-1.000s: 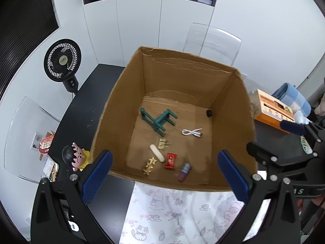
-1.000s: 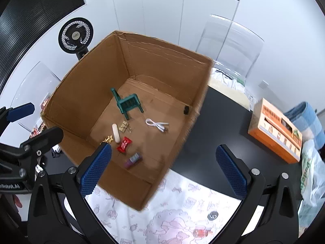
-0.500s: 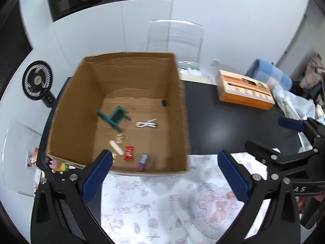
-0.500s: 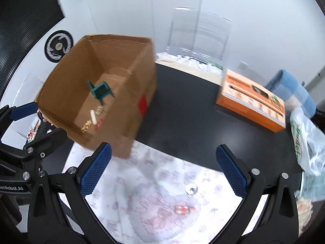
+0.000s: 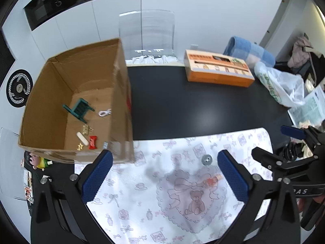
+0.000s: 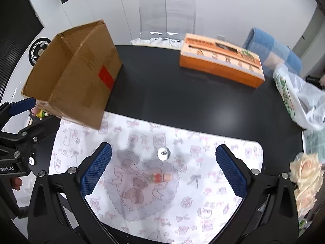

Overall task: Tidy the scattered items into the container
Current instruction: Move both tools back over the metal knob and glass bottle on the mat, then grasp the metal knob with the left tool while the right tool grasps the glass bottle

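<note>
- Both tongs, left (image 5: 165, 174) and right (image 6: 163, 169), are held wide open, nothing gripped.
- A small orange bottle (image 6: 160, 178) and silver cap (image 6: 163, 153) are left lying on the patterned cloth (image 6: 213, 207), beside the cardboard box (image 5: 46, 109).

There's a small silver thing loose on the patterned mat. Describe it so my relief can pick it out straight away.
Start at the white patterned cloth in front of the cardboard box. Near its middle, beyond the bear print, lies a small round silver disc. Its only loose neighbour is a small reddish tube, lying nearer the right gripper; the disc is flat, shiny and circular.
</note>
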The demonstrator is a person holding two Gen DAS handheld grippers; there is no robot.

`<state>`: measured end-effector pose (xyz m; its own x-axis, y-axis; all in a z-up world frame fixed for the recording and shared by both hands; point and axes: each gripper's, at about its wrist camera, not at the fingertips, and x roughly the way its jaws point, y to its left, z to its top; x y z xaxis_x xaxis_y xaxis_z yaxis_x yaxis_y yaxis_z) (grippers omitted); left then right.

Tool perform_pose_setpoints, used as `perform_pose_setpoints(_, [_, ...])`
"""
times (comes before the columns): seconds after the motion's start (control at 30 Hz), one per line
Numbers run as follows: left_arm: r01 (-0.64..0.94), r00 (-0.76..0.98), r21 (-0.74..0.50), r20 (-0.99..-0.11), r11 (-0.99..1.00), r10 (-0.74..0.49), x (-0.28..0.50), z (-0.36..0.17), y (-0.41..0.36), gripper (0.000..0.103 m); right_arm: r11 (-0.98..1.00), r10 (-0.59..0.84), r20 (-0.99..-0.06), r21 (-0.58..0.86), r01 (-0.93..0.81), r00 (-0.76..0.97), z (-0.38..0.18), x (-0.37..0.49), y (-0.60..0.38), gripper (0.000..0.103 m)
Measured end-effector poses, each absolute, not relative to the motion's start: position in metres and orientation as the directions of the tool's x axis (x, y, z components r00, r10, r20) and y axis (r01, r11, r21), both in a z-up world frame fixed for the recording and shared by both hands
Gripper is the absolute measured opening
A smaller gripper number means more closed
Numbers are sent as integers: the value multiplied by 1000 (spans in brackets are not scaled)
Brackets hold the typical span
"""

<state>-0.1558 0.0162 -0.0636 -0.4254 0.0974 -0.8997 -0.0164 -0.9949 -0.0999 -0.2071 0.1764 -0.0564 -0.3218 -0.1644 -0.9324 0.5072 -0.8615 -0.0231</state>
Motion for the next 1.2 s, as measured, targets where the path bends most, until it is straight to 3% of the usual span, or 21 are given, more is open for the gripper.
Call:
perform_pose_setpoints(0.6, [-59, -273, -99, -955, -993, 111, -139, -161, 71, 103, -891, -132, -975, 38, 452, -179, -150, -167, 243, 103])
perform_pose_setpoints(1.2, [-81, -132, -157, -977, -984, 166, -180, -272, 105, 103, -871, -135, -987, 78, 486, -84, -263, -180, 231, 100])
